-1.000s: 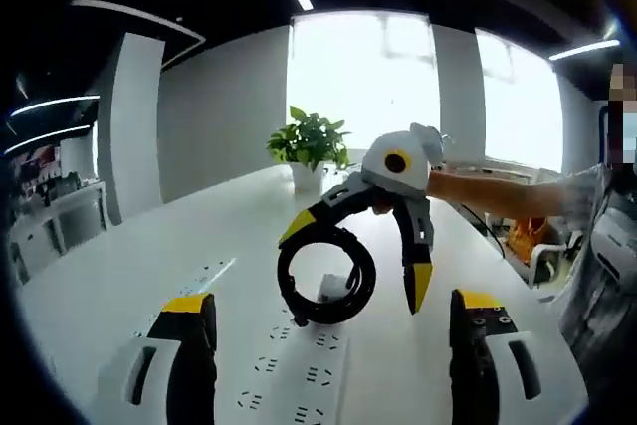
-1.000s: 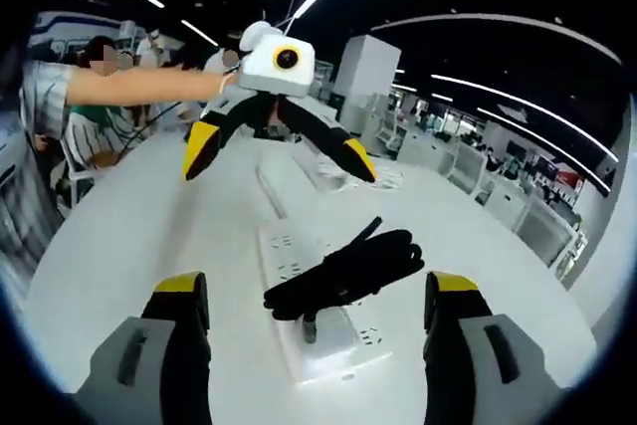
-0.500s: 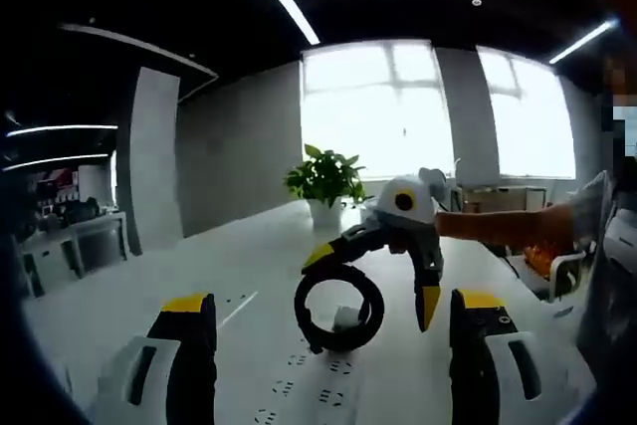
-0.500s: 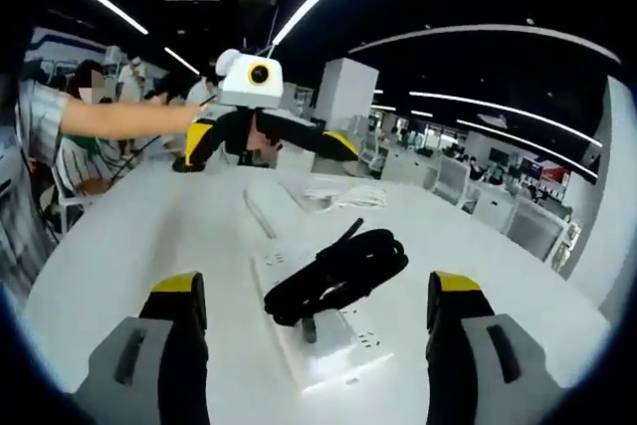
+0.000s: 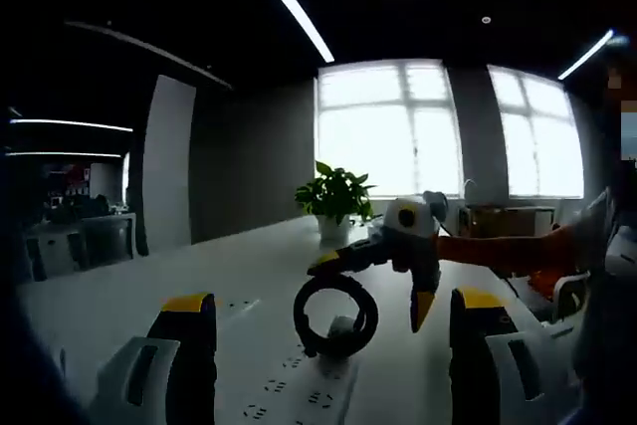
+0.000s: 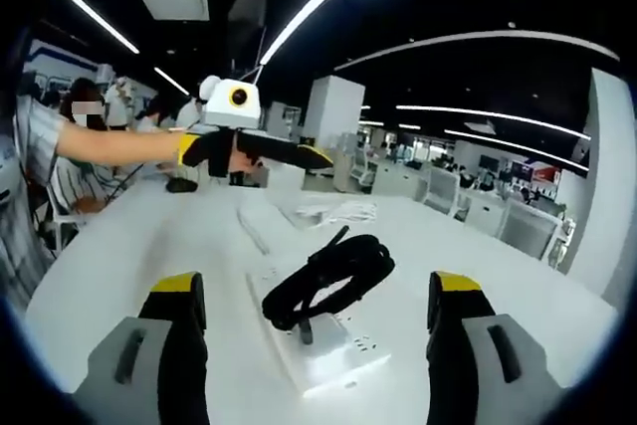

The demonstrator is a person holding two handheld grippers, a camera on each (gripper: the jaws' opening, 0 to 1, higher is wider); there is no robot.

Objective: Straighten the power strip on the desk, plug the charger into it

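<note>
Approach step: your left gripper [image 5: 328, 365] and right gripper [image 6: 323, 365] both spread, empty. Power strip [image 6: 323, 350] ahead under coiled cable [image 6: 328, 276]. Next: grip strip, square it on counter [image 6: 129, 246].

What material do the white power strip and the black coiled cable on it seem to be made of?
The power strip looks like hard, smooth white plastic, judging by its moulded socket slots and soft sheen. The coiled cable looks like matte black rubber or PVC, since it bends in loops; which one is unclear.
</note>
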